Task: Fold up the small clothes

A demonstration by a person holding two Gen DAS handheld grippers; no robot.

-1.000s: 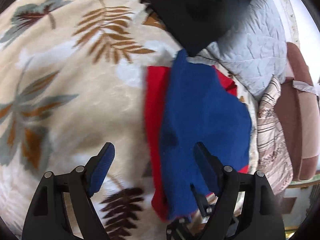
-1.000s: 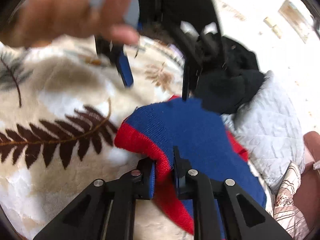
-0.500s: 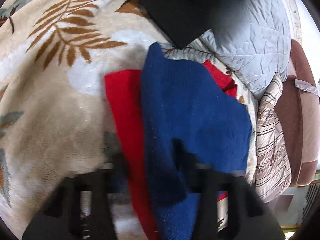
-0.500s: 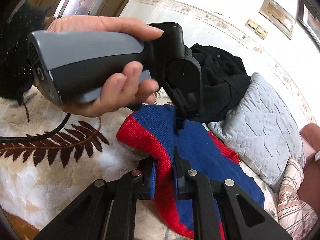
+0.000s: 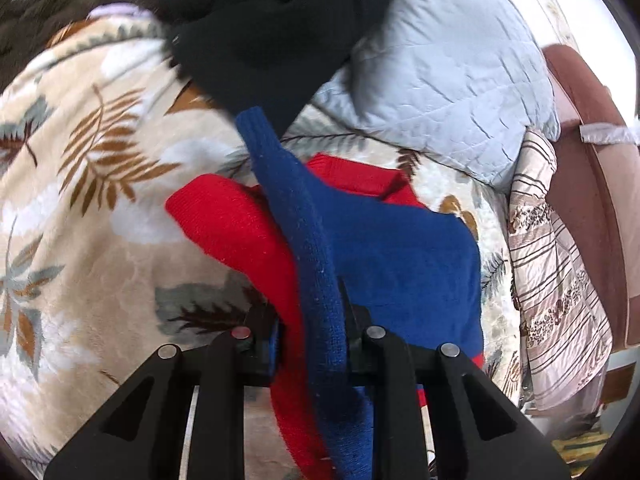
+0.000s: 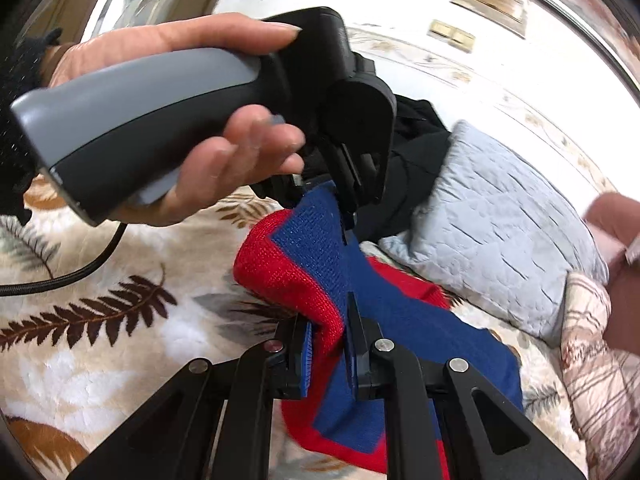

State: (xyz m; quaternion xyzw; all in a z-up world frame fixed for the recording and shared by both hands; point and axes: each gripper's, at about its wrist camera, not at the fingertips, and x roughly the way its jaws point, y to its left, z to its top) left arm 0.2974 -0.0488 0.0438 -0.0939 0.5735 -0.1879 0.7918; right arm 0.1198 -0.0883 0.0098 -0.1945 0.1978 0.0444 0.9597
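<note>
We had the red-and-blue knit garment (image 5: 384,248) pinched in both the left gripper (image 5: 310,334), its jaws just closed on it, and the right gripper (image 6: 328,354), lifting its near edge off the leaf-print blanket (image 5: 100,208); next, we judged, came carrying that edge toward the far side to fold.

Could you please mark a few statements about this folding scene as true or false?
1. The right hand-held gripper is shut on the sweater. True.
2. The left hand-held gripper is open and empty. False: its jaws have just been closing and now pinch the sweater.
3. The sweater is green and yellow. False: it is red and blue.
4. A black garment lies beyond the sweater, beside a grey pillow. True.
5. The sweater lies on a bare wooden table. False: it lies on a leaf-patterned blanket.
</note>
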